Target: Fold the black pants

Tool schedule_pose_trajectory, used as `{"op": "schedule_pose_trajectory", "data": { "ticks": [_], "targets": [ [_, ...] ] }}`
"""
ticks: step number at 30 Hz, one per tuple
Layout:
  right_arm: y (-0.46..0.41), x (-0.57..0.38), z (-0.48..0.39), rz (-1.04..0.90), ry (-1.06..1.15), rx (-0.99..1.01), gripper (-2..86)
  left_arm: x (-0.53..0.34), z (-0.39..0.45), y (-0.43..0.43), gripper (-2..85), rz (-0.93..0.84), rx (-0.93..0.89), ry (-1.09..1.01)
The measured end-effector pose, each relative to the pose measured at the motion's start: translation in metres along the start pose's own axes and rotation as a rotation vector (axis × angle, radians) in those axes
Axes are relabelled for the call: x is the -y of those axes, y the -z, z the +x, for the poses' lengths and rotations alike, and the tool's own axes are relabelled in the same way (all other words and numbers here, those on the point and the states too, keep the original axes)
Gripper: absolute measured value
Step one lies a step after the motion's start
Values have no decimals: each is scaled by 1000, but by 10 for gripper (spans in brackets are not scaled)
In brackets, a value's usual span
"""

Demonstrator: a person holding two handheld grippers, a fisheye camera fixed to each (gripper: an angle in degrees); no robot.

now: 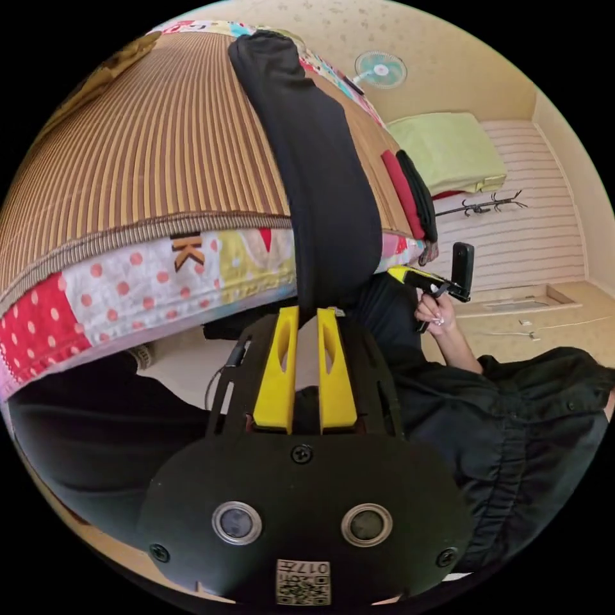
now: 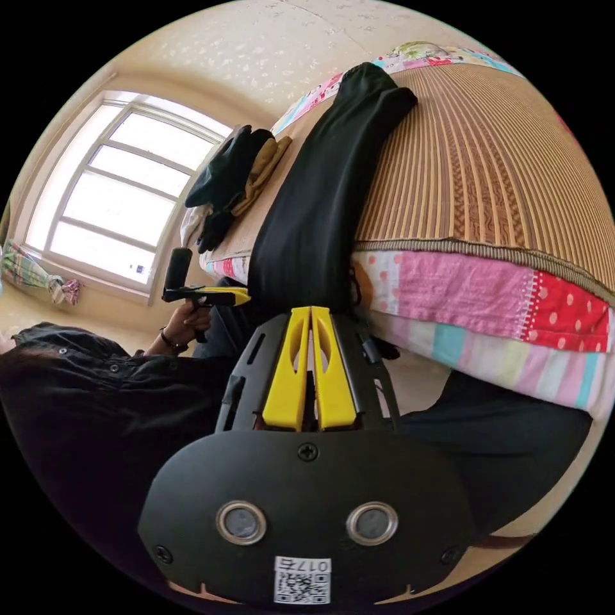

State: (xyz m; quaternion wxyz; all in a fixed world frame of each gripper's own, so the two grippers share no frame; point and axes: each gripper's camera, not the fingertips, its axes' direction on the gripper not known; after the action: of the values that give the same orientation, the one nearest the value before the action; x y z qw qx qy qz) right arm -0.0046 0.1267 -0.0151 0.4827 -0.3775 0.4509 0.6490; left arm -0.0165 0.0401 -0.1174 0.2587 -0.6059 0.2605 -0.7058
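Lying as one long strip across the striped mat [image 1: 147, 160] with their near end hanging over the bed edge, the black pants [image 1: 320, 192] look folded lengthwise only, each near corner pinched by the left gripper [image 1: 306, 315] and right gripper [image 2: 311, 312], crosswise folds remaining.

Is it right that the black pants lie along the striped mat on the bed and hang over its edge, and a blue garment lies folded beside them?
Not quite. In the left gripper view the folded garment beside the black pants is red, not blue. The pants do lie along the striped mat and hang over the edge.
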Motion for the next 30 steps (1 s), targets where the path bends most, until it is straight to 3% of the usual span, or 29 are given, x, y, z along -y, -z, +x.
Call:
{"op": "schedule_pose_trajectory", "data": {
  "ticks": [2, 5, 9, 14, 17, 20, 25, 30],
  "targets": [
    [31, -11, 5, 132, -26, 63, 39, -8, 0, 29, 69, 171, -86, -8],
    [53, 3, 27, 253, -75, 140, 79, 14, -4, 47, 88, 279, -93, -51],
    [44, 36, 41, 212, -56, 134, 96, 47, -11, 27, 110, 179, -3, -76],
    [13, 28, 24, -24, 29, 100, 103, 3, -8, 23, 95, 186, -24, -126],
    [14, 8, 24, 59, 31, 93, 101, -17, -15, 21, 89, 229, -55, -119],
    [14, 13, 34, 149, -16, 268, 95, -13, -21, 14, 82, 210, -133, -107],
    [9, 14, 35, 70, -70, 271, 41, -15, -25, 6, 45, 136, -194, -62],
    [70, -14, -36, 168, 144, 462, 26, -67, 29, 79, 37, 256, -423, -308]
  ]
}}
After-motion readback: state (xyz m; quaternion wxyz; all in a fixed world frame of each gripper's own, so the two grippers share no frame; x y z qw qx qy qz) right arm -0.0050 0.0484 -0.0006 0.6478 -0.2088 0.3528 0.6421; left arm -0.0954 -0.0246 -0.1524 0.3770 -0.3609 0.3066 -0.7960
